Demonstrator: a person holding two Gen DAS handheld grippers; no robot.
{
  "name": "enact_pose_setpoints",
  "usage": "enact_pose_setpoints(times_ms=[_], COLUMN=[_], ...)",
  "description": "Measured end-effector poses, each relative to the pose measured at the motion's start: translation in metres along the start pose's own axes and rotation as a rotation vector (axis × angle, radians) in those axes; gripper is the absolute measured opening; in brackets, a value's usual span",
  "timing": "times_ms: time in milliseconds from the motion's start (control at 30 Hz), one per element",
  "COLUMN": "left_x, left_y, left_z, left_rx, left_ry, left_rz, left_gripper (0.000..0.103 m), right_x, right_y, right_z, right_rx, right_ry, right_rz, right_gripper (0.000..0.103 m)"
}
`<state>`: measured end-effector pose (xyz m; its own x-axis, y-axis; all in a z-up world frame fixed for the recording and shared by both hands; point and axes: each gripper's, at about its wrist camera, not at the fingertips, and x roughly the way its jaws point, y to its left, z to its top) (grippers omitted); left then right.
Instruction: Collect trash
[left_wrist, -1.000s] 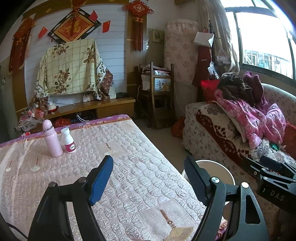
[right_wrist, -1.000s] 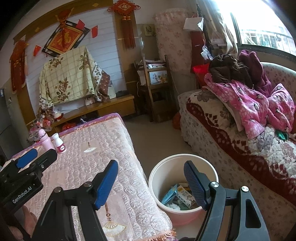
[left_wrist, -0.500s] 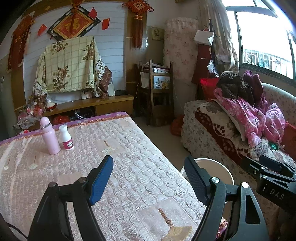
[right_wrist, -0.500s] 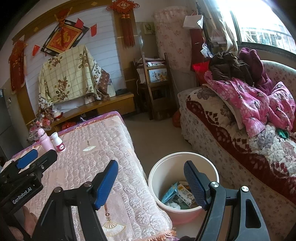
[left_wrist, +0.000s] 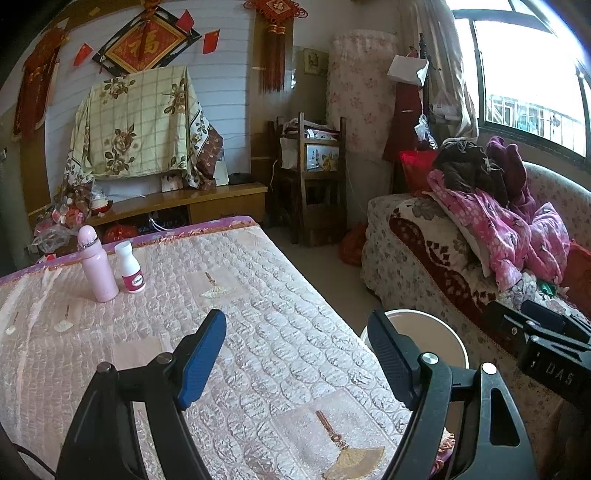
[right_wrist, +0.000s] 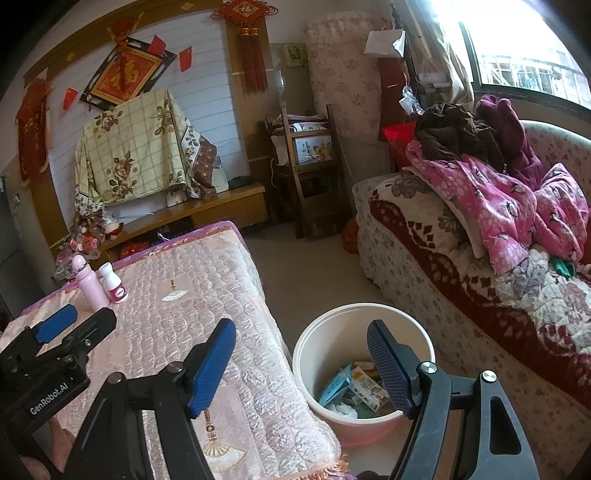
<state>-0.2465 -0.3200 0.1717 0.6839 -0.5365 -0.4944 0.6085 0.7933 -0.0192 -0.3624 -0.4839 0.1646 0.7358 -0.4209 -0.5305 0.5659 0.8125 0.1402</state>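
Note:
A cream and pink trash bucket (right_wrist: 314, 347) stands on the floor beside the table, with cartons and paper scraps (right_wrist: 351, 387) inside it; only its rim (left_wrist: 454, 336) shows in the left wrist view. My right gripper (right_wrist: 301, 349) hangs open above the table's right edge and the bucket, nothing between its blue pads. My left gripper (left_wrist: 297, 338) is open too, over the quilted pink table cover (left_wrist: 258, 314), and empty. At the table's far left stand a pink bottle (left_wrist: 95, 264) and a small white bottle (left_wrist: 129, 267) with a magenta label.
A sofa (right_wrist: 461, 277) piled with pink and dark clothes runs along the right. Bare floor (right_wrist: 314, 273) lies between table and sofa. A wooden chair (left_wrist: 314, 184) and a low wooden cabinet (left_wrist: 177, 206) stand at the back wall.

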Motion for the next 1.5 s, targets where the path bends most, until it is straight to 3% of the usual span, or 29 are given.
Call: enact_pose_setpoints(times_ms=[1500], left_x=[0.015], left_y=[0.006], left_z=[-0.008], left_rx=[-0.018], left_ry=[0.046], left_rz=[-0.045], left_gripper=[0.079], right_x=[0.015], right_y=[-0.004], right_z=[0.004], right_rx=[-0.003], right_ry=[0.026], right_rz=[-0.021], right_gripper=[0.077])
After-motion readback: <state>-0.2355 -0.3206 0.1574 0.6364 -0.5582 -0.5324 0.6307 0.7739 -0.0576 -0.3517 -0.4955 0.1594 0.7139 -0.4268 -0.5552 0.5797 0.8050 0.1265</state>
